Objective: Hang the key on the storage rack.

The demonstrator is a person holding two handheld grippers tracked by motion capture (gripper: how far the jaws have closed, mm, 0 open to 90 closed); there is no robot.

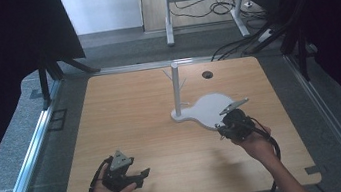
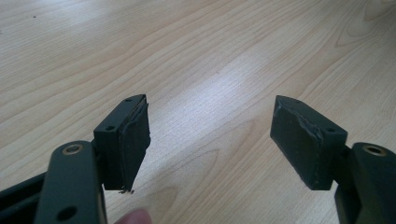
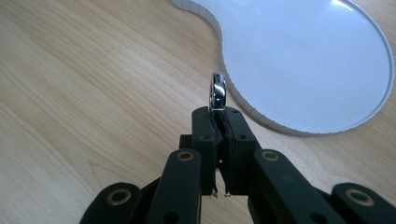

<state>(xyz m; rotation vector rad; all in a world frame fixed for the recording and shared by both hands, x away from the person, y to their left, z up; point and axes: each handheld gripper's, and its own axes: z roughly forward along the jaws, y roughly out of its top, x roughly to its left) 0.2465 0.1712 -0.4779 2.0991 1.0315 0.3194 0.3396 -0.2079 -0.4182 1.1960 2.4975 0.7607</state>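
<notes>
Ring pinched in the right gripper point(image 3: 218, 122), just short of the white stand.

The right gripper's jaws were clamped together on a small silver ring point(image 3: 218, 91), held edge-on and upright above their tips. The white stand base point(image 3: 308, 60) lay just ahead of it, and the upright post with its thin pegs point(image 1: 176, 87) rose at the base's far left end, so the right hand was much the nearer. The left gripper point(image 2: 210, 140) rested low over the wooden table point(image 1: 130, 111), jaws wide apart and empty.
</notes>
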